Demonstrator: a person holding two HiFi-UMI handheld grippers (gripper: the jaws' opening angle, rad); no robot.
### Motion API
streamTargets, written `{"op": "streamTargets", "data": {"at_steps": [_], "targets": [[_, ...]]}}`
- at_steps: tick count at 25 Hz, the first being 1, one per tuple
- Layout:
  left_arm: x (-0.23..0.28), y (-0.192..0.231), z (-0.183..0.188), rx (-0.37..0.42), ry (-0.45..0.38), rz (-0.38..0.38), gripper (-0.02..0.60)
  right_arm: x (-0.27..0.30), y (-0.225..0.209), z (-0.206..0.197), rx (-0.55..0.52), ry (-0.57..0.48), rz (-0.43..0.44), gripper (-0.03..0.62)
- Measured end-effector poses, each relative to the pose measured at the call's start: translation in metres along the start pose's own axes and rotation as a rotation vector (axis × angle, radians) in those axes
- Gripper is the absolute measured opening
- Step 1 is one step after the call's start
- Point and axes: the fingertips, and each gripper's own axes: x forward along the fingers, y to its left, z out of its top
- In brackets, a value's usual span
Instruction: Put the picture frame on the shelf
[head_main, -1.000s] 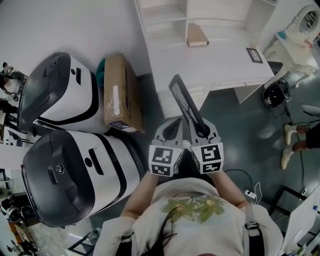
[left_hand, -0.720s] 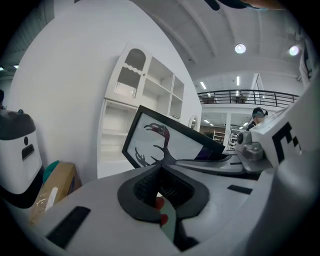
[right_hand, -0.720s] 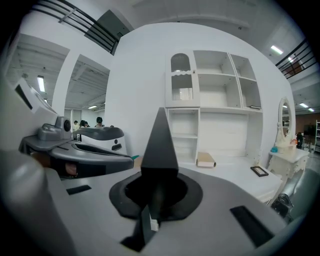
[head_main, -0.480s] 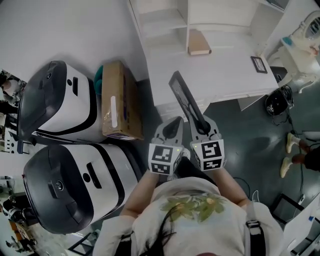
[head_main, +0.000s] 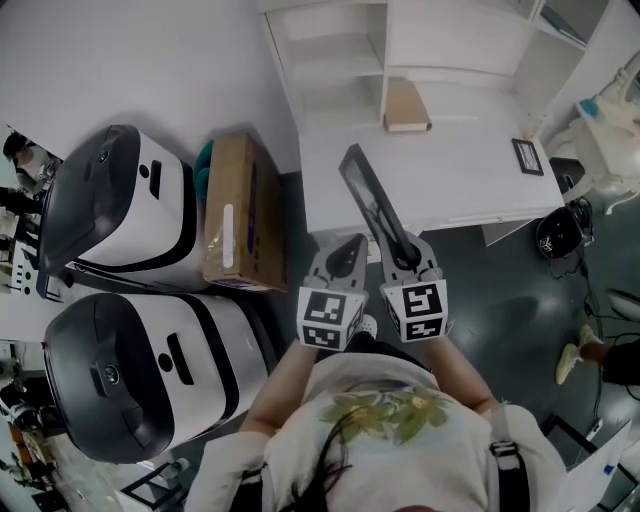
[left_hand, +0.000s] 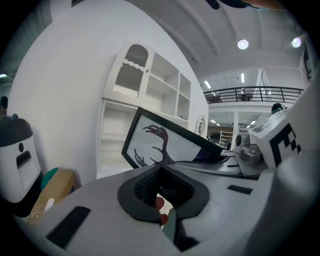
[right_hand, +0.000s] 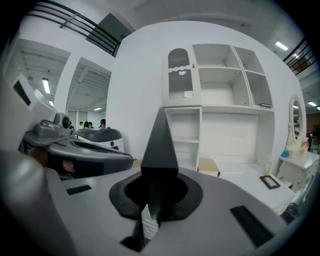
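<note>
**Now: picture frame (head_main: 368, 200) clamped in the right gripper (head_main: 405, 262), out in front of the shelf unit (head_main: 330, 50)**

From the head view, the person holds both grippers side by side, close in front of the chest, with the marker cubes nearly touching. The right gripper's jaws are clenched on the lower end of the black-edged frame. The frame slants up and away from the person. Seen from above, its far end reaches in over the front edge of the white surface (head_main: 470, 170) below the shelves.

In the right gripper view the frame (right_hand: 160, 145) stands edge-on, a dark blade rising straight out of the jaws. The open white compartments of the shelf unit lie behind it.

The left gripper (head_main: 345, 250) sits just beside the right one, its jaws pressed together on nothing. The left gripper view also catches the frame's face (left_hand: 170, 145): a white picture with a dark, long-necked bird, tilted (held in the air, by the look of it).

A tan box (head_main: 406, 105) rests on the surface near the back. A small dark frame (head_main: 527, 157) lies near the surface's right edge. On the floor left of the unit, a cardboard box (head_main: 232, 212) sits beside two large white-and-black machines (head_main: 120, 200).
</note>
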Motion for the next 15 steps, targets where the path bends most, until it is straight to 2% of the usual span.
{"op": "streamTargets", "data": {"at_steps": [15], "targets": [[0.036,0.028,0.005,-0.020,0.015,0.018,0.023,0.045,-0.017,0.005,0.008,0.011,0.023,0.035]]}}
